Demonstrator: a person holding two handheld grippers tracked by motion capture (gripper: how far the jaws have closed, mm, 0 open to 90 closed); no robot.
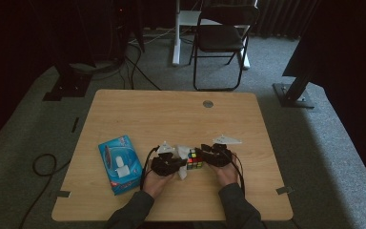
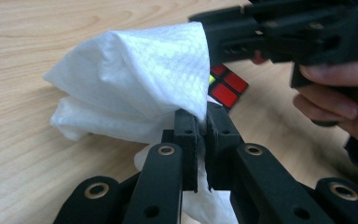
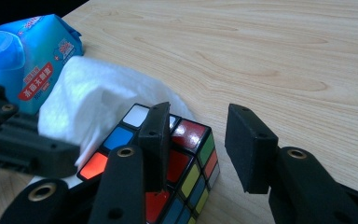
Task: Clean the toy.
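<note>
Fig.: wiping a puzzle cube w/ a wet wipe, 2 hand-held claws at a desk (image 1: 124, 109). The left claw (image 2: 202, 122) was clamped shut on a white wipe (image 2: 135, 74), a fold pinched between its pads; the rest of the sheet bulged up and to the side, draped against the cube (image 3: 177, 158). In the high view the cube (image 1: 194, 159) sat on the desk between the left claw (image 1: 177, 161) and the right claw (image 1: 205, 153), just beside both. The right claw (image 3: 200, 140) stood partly open: 1 jaw lay over the cube's top face, the other hung clear beyond its side, so no firm grip on the cube could be read. A blue wipe pack (image 1: 120, 163) lay near the person's left hand, apart from the cube. Judgement: the step in hand was rubbing the cube's faces. To do it well, the right claw should brace the cube so it doesn't skate, while the left keeps its pinch near the wipe's edge, leaving loose cloth to sweep each face w/ light, even strokes; too hard a push would likely tip or turn the cube.
</note>
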